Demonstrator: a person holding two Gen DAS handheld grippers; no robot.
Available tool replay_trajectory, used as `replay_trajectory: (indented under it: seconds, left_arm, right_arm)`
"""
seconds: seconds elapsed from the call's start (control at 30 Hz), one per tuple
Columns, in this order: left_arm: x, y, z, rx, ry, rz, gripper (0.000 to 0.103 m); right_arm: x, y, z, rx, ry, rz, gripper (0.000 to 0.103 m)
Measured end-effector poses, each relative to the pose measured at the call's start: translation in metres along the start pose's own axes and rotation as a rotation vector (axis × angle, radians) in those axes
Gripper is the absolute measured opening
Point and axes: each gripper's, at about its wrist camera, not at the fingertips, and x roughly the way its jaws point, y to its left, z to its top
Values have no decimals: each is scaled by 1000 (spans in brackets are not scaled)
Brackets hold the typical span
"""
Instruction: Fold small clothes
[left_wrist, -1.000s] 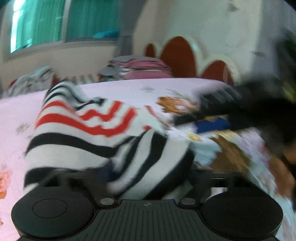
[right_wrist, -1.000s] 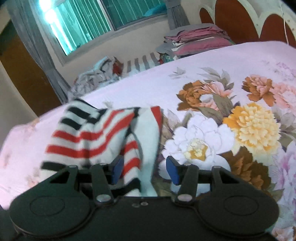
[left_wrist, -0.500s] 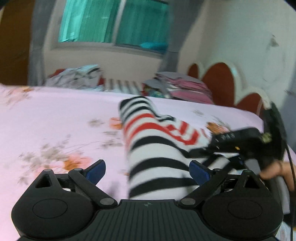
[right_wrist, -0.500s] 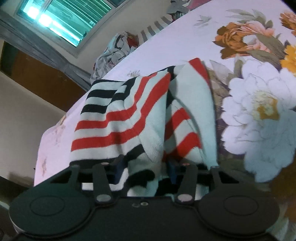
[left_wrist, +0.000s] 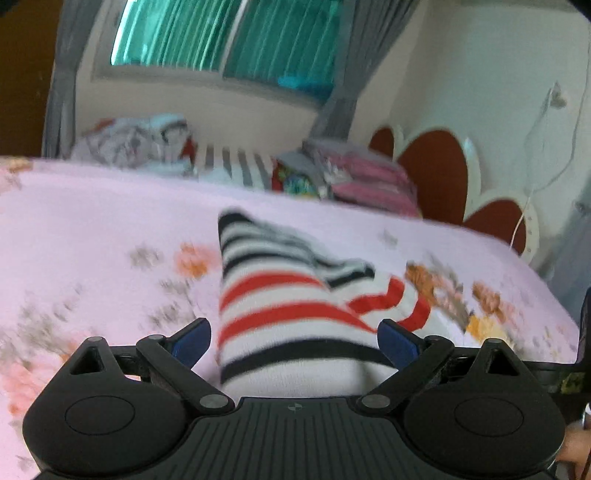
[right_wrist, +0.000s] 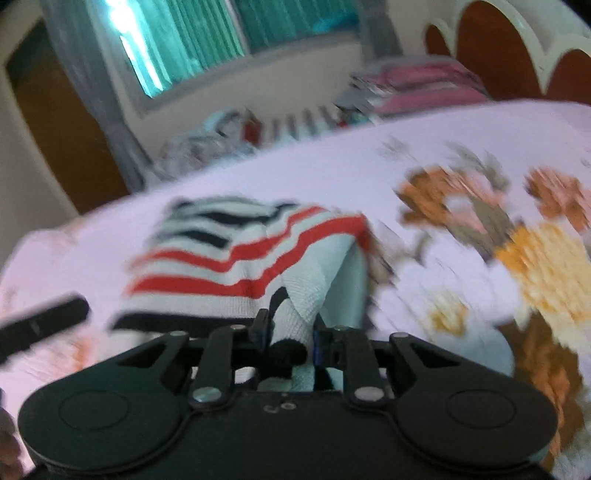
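A small knitted garment (left_wrist: 288, 295) with black, red and white stripes lies crumpled on the pink floral bedsheet (left_wrist: 92, 229). My left gripper (left_wrist: 294, 343) is open above its near end, blue pads wide on either side and not touching the cloth. In the right wrist view the garment (right_wrist: 229, 266) stretches away to the left. My right gripper (right_wrist: 290, 334) is closing, and a bunched white fold of the near edge is pinched between its pads. A blurred black part of the left gripper (right_wrist: 40, 325) shows at the left edge.
A loose heap of clothes (left_wrist: 129, 144) and a folded pink stack (left_wrist: 369, 181) lie along the bed's far side under the window. The red and white headboard (left_wrist: 436, 166) stands at the right. A hand (left_wrist: 576, 446) shows at the lower right.
The left gripper let go of the garment, opened wide and drew back. The right gripper came down onto the garment's near edge and its jaws narrowed onto a fold.
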Motion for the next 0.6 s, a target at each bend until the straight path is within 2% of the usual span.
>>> replay_trajectory:
  seconds: [0.07,0.17,0.3,0.33,0.4,0.53,0.6]
  left_arm:
    - [15,-1,-6,-19,55,18,96]
    - [34,5,-18,-32,123,59,96]
    - [35,11,-28,-96,130,50,96]
    - [32,10,-28,-92,126,48,96]
    - [29,10,-29,-71,117,48,96]
    - [23,16,-29,-69,124,35,96]
    - [24,20,-30,-73,129,27,96]
  right_arm:
    - [3,-8,4,70,3,46,22]
    - [6,-8,12,83,21,61,22]
    - [-6,-13,8,135,34,91,31]
    - [-14,-16,5,146,34,96,35]
    - [-29,-20,-2,158,36,108,37]
    - [-49,-27,-21,178,58,112,36]
    - [-52,-29,-31,190,77,109,28]
